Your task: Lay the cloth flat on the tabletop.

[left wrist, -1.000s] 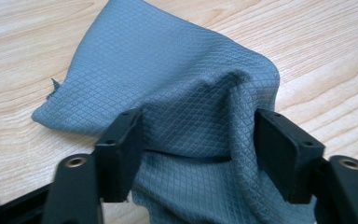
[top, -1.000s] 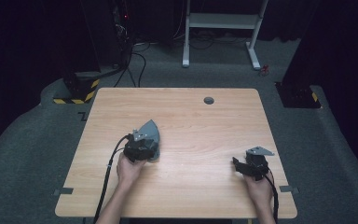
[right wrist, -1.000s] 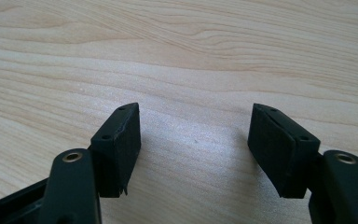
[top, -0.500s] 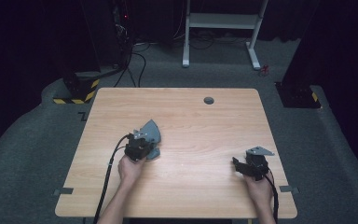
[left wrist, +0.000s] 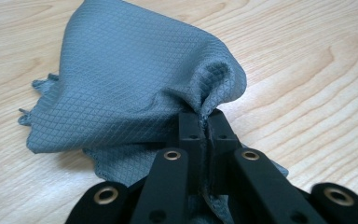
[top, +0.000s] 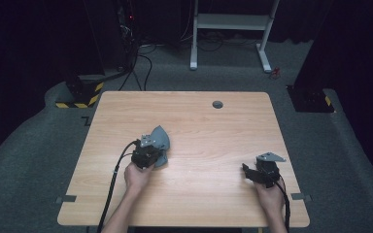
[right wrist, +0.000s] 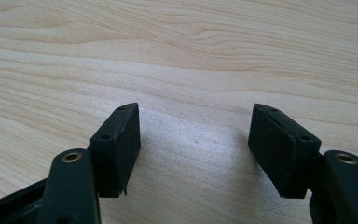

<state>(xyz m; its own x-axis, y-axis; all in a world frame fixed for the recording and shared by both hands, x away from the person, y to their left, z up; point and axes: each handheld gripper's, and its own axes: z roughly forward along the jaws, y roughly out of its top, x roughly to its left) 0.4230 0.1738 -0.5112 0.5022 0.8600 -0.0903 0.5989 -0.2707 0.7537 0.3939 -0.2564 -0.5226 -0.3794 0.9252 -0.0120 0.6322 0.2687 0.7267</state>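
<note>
Presently, at the left of the high view, the left gripper (top: 156,156) sits over the left-centre of the wooden table (top: 199,126), held in the person's left hand (top: 137,177), with its black cable (top: 110,191) trailing back toward the near edge. Its jaws have just been closing and now stand pinched together on a fold of the grey cloth (left wrist: 126,88). In the left gripper view the diamond-patterned fabric is gathered into a pucker between the two black pads (left wrist: 192,128), and the rest of the cloth spreads away from them, bulging upward, its frayed edge lying on the wood. From above, the cloth (top: 159,137) shows just beyond and beside the gripper body.

Further back, near the far edge and right of centre, a small dark round fitting (top: 217,104) is set in the tabletop.

At the right, the right gripper (top: 246,170) is held low near the right front corner, well apart from the cloth. In the right gripper view its jaws stand wide, with bare wood between the pads (right wrist: 116,140).
</note>
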